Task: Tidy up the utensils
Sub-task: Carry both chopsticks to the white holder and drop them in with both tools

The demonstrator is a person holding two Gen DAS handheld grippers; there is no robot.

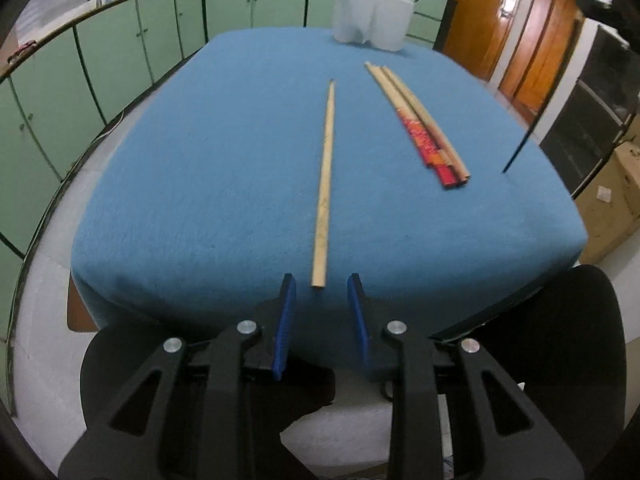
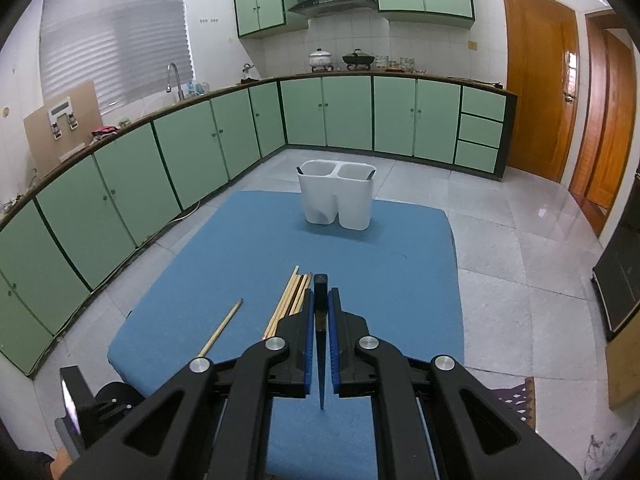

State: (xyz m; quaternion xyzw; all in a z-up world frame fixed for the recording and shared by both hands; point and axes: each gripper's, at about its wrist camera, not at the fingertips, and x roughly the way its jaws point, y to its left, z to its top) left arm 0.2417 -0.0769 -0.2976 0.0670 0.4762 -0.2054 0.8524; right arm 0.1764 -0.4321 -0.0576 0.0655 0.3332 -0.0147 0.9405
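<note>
A blue cloth (image 1: 224, 152) covers the table. On it lies a single pale wooden chopstick (image 1: 324, 184), whose near end sits between the tips of my left gripper (image 1: 321, 280). The jaws are open and the pads do not touch it. To the right lies a bundle of chopsticks (image 1: 416, 124) with red and orange ends. My right gripper (image 2: 321, 292) is shut on a dark chopstick (image 2: 321, 320), lifted off the cloth with its thin tip hanging down. This dark chopstick (image 1: 528, 128) also shows in the left wrist view. A white two-compartment holder (image 2: 338, 196) stands at the far end.
Dark utensil tips stick out of both holder compartments. Green cabinets (image 2: 120, 184) run along the left and back, and wooden doors (image 2: 536, 80) stand at the right. Tiled floor surrounds the table. A cardboard box (image 1: 612, 200) sits past the right table edge.
</note>
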